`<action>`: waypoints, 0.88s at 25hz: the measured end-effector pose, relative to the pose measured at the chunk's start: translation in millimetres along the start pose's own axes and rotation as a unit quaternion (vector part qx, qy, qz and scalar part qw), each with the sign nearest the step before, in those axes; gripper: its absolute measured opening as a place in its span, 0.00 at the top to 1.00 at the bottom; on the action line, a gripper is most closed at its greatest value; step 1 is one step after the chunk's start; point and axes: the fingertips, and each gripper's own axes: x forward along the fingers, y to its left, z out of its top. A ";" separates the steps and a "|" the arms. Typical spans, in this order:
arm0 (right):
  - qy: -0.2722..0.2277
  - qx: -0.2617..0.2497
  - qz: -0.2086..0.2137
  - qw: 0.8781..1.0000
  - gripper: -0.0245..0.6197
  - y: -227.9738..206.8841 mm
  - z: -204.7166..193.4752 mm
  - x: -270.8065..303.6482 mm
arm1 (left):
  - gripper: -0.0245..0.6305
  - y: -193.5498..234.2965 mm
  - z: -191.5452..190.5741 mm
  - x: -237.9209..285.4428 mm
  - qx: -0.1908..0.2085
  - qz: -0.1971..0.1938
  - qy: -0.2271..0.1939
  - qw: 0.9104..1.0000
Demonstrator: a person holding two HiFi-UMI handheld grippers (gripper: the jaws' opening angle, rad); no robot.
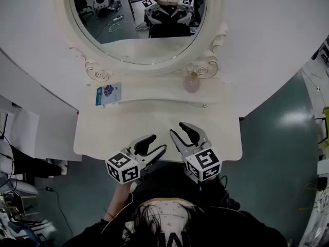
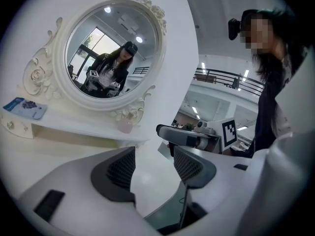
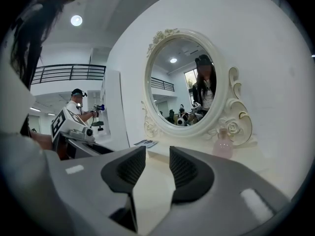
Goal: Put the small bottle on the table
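Left gripper (image 1: 157, 143), right gripper (image 1: 178, 128) empty; bottle (image 1: 192, 83) beyond.

Head view steeply down over the table (image 1: 128, 122); both gripper views low, toward shared mirror (image 2: 115, 53)

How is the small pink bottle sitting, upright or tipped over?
Upright: the small pink bottle stands neck up on the white raised shelf.

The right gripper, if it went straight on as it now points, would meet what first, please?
Probably the raised shelf's front edge below the mirror; the open right gripper aims left of the small pink bottle. Depth is unclear.
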 end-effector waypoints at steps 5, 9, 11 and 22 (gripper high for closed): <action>-0.009 0.008 0.000 1.000 0.71 3.7 3.3 5.3 | 0.59 3.3 1.8 -7.0 0.006 0.003 0.001 1.000; -0.013 0.005 -0.002 1.000 0.72 16.4 7.7 10.5 | 0.59 4.8 2.6 -20.3 0.008 -0.001 0.000 1.000; -0.014 0.005 -0.003 1.000 0.74 29.4 9.6 11.8 | 0.59 3.6 2.1 -33.2 0.009 -0.003 -0.001 1.000; 0.003 -0.006 0.016 1.000 0.74 141.4 -2.8 17.3 | 0.60 0.7 -29.3 -130.9 -0.006 -0.002 -0.018 1.000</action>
